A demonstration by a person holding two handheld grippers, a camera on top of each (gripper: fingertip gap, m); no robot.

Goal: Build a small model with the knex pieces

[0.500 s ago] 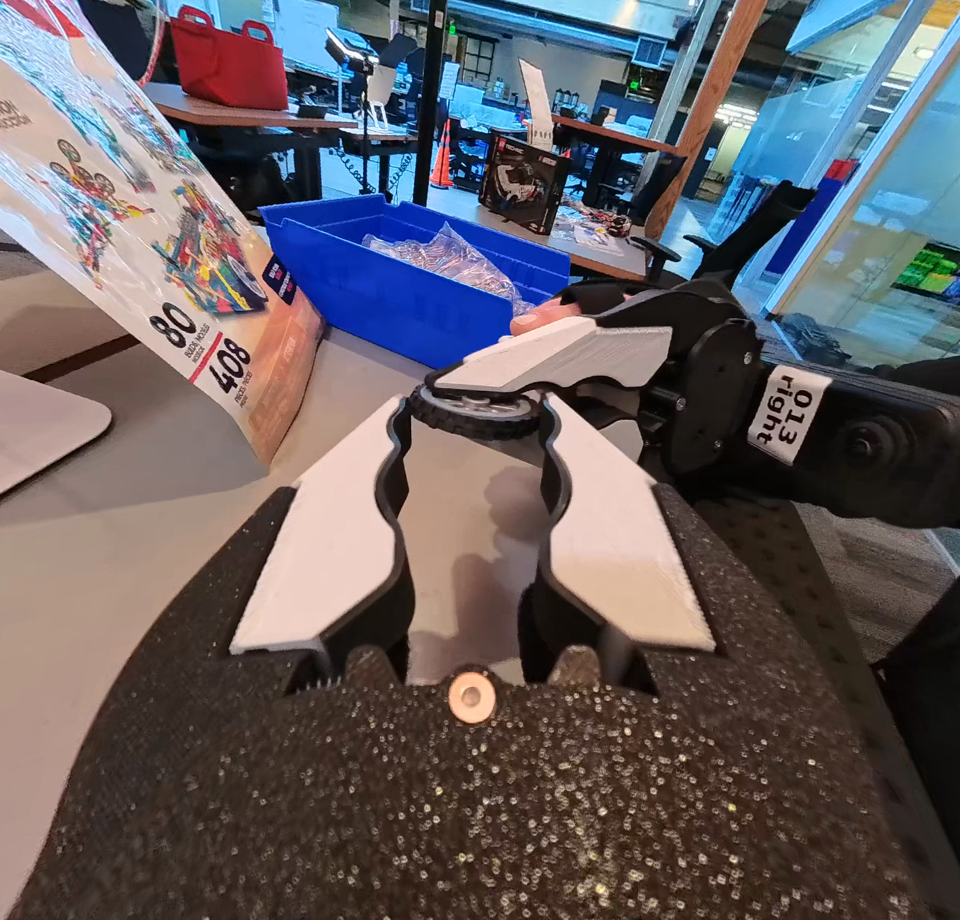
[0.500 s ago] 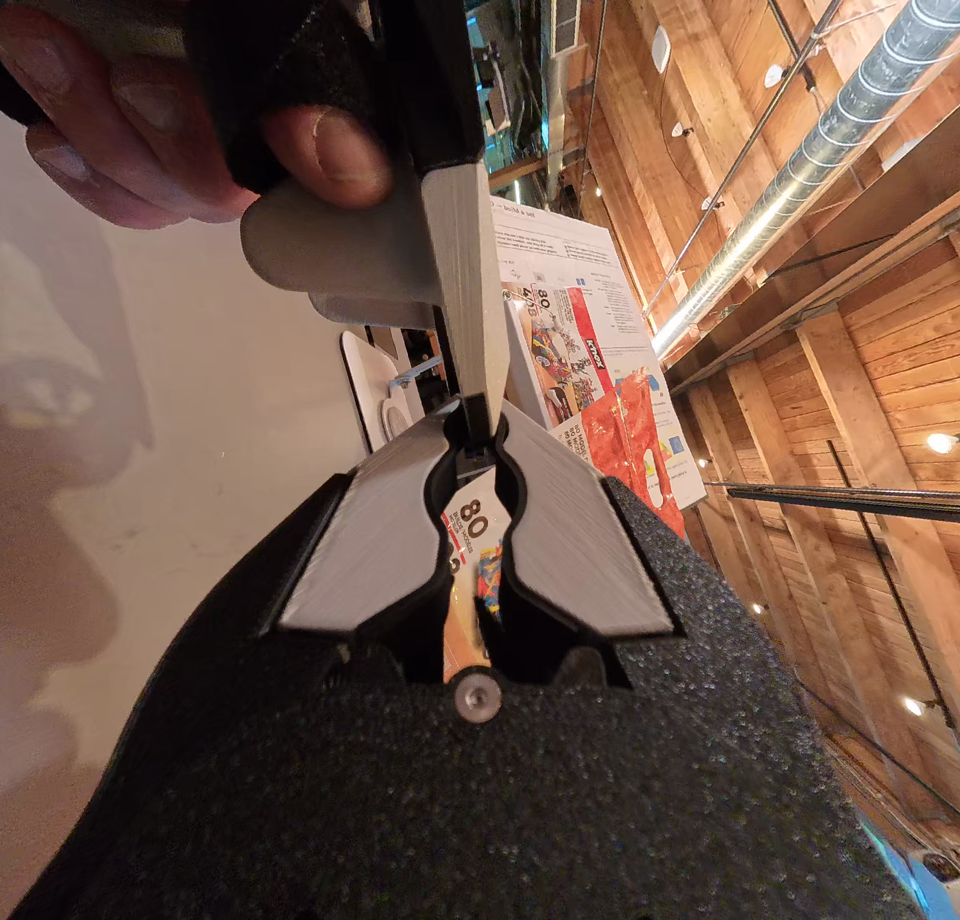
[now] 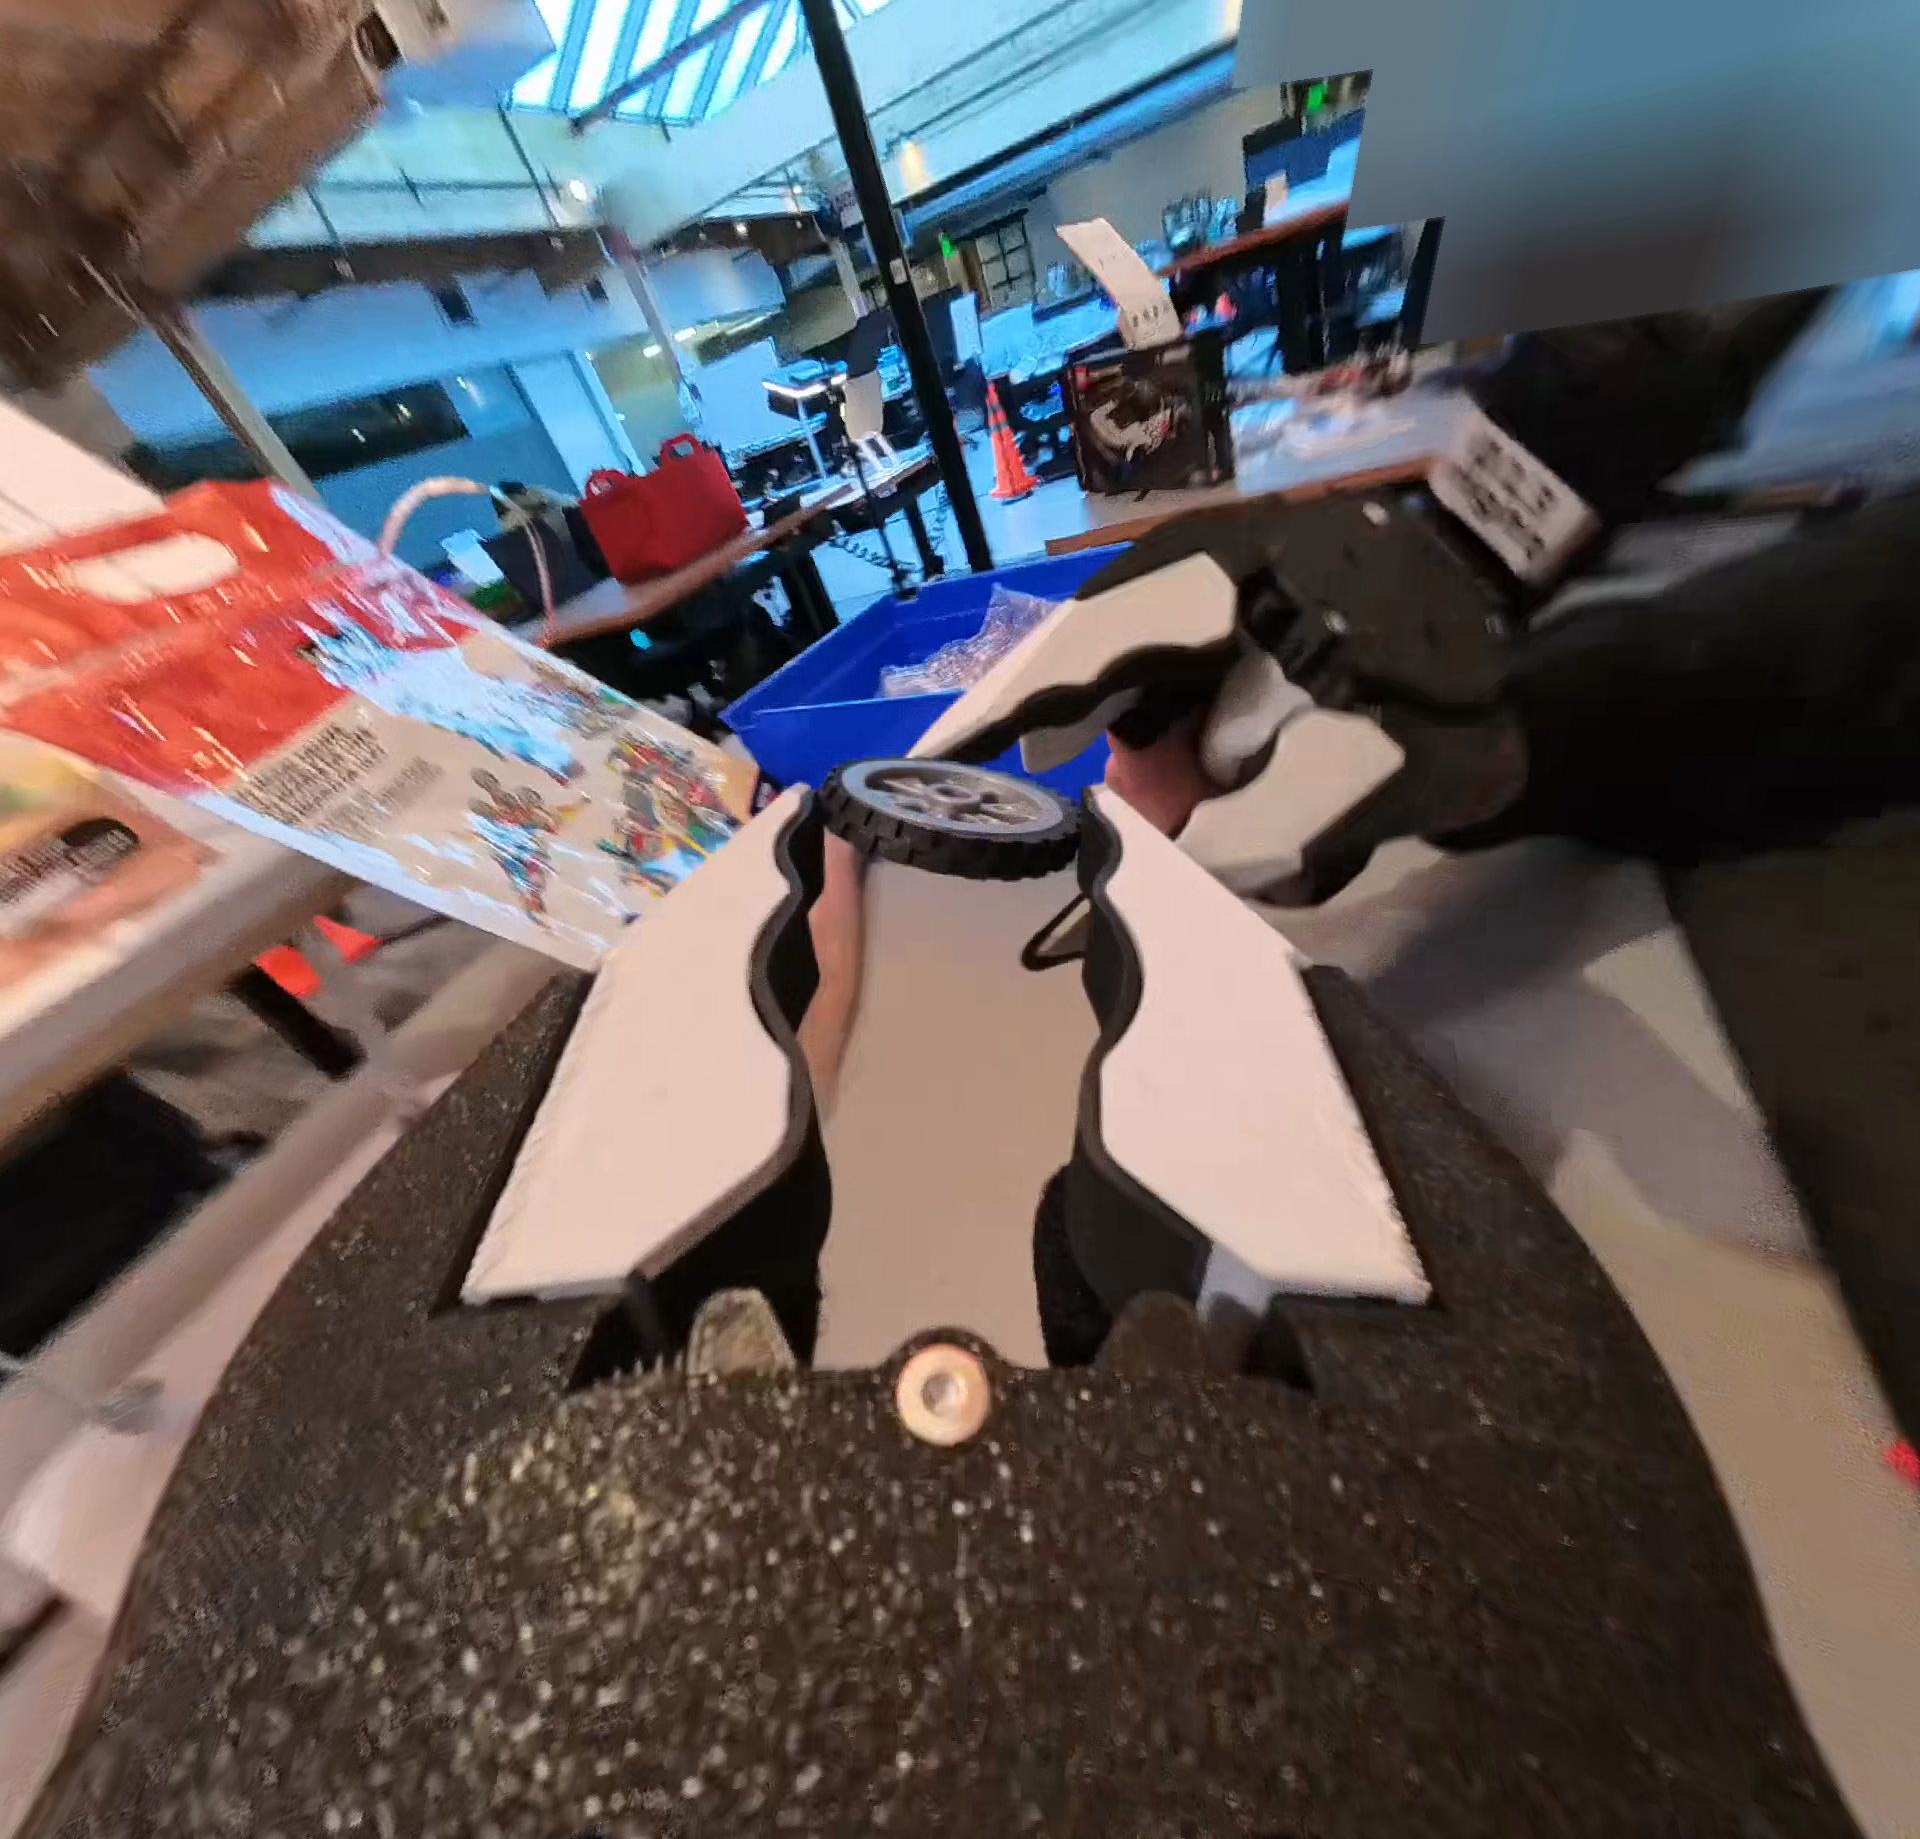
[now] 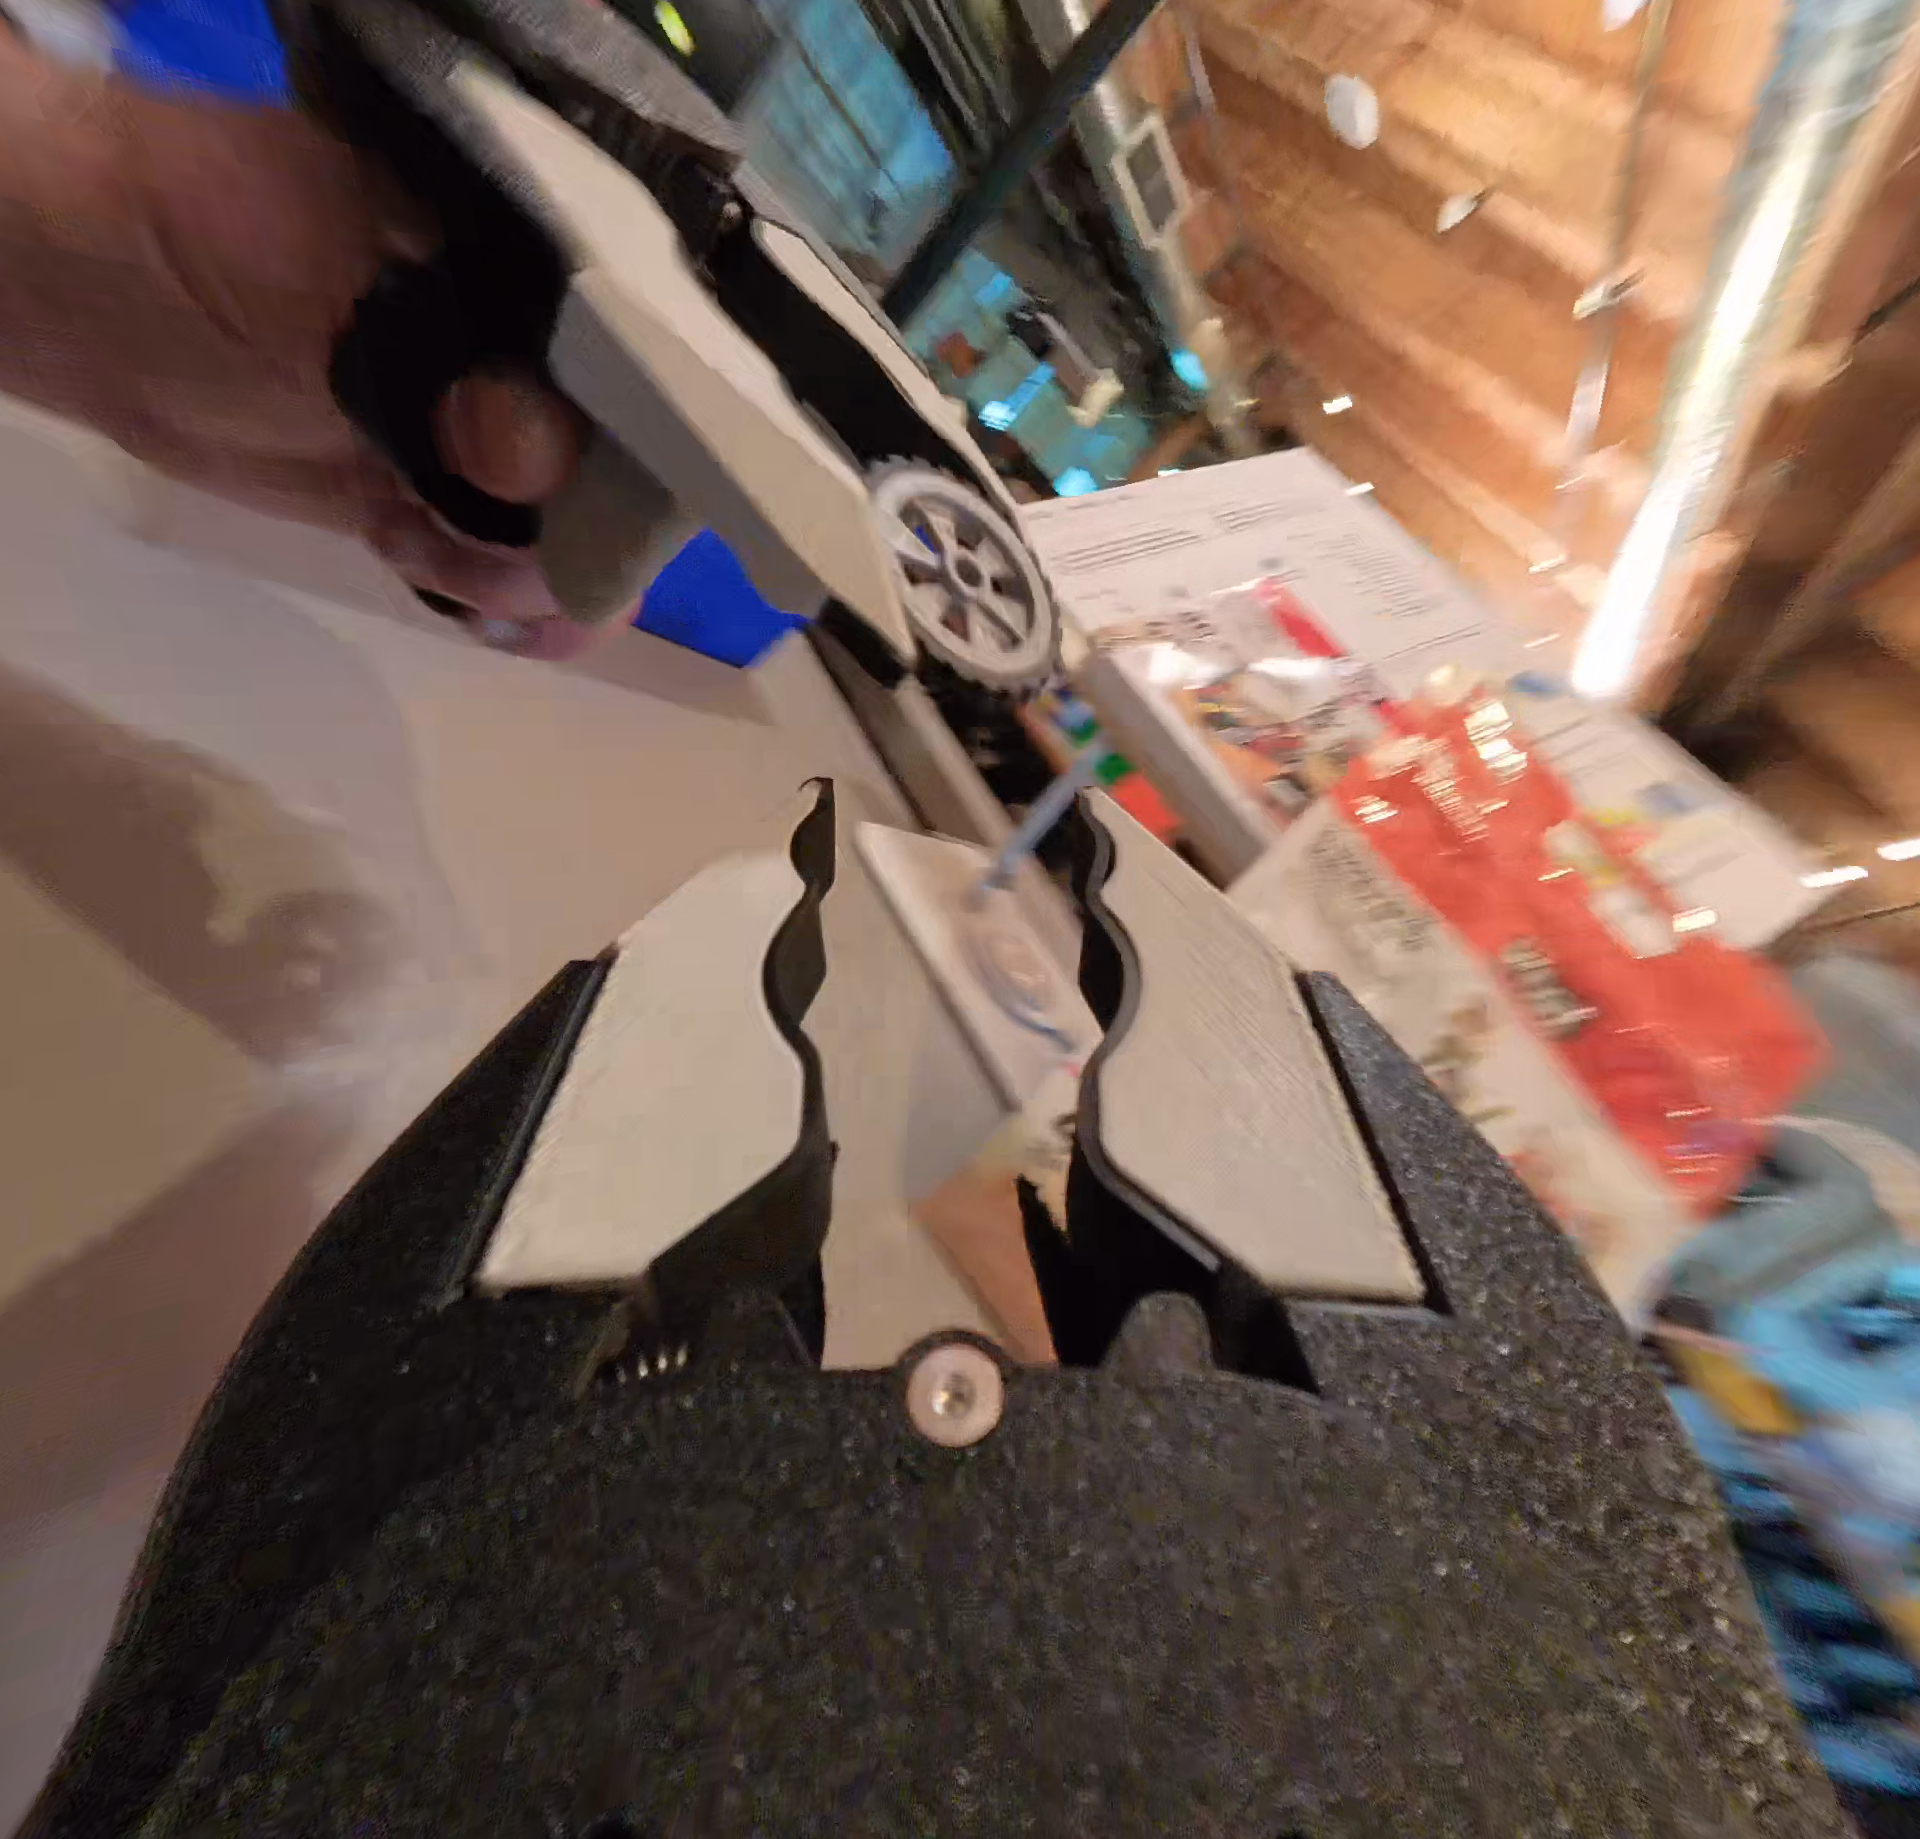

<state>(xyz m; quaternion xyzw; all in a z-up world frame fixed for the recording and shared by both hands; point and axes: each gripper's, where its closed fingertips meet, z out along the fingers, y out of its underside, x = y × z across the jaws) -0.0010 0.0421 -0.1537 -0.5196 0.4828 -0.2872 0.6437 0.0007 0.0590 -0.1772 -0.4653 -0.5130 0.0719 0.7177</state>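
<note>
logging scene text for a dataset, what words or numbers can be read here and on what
I won't quote writing; these things carry it:
Red-and-white glossy toy box: print and numbers, motion-blurred.
White sticker on right gripper: blurred.
Black cardboard box in the background: too small.

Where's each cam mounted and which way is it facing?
Left wrist view: on the left claw, looking along its fingers at the wheel they clamp; right claw, blue bin beyond.
Right wrist view: on the right claw, open, tilted toward the toy box; the holding hand shows.
Shared: wheel, left claw, box.
</note>
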